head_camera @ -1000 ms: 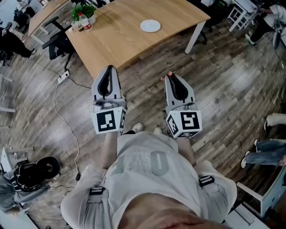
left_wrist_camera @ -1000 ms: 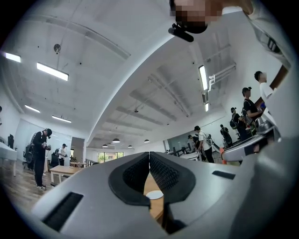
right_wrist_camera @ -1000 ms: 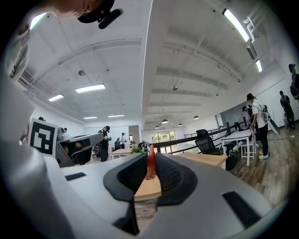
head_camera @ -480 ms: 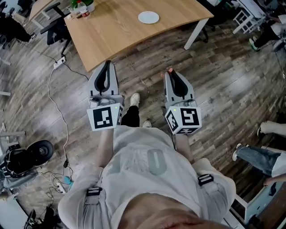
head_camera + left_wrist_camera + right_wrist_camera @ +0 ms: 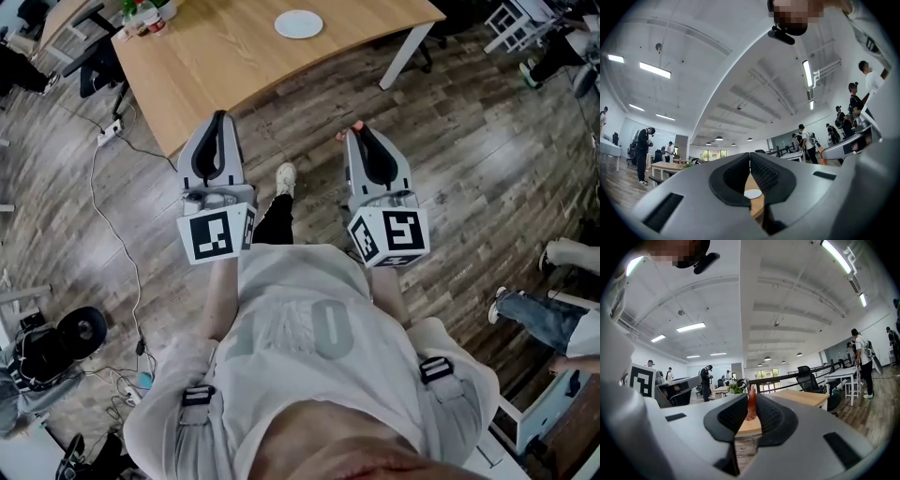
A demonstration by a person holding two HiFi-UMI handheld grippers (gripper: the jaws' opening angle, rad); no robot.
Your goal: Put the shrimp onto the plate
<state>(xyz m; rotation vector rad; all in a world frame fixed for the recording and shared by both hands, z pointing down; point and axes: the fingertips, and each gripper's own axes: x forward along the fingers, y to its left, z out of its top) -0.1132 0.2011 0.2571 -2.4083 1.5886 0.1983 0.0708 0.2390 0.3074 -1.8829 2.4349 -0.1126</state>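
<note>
The right gripper point(image 5: 357, 157) is pinching the shrimp point(image 5: 751, 408) upright between its narrowed jaws, out over the floor point(image 5: 450, 169) and short of the desk's point(image 5: 234, 66) near edge. The left gripper point(image 5: 750, 157) is holding its jaws closed on nothing. The plate point(image 5: 299, 23) is sitting toward the desk's far right corner, well apart from the shrimp.
</note>
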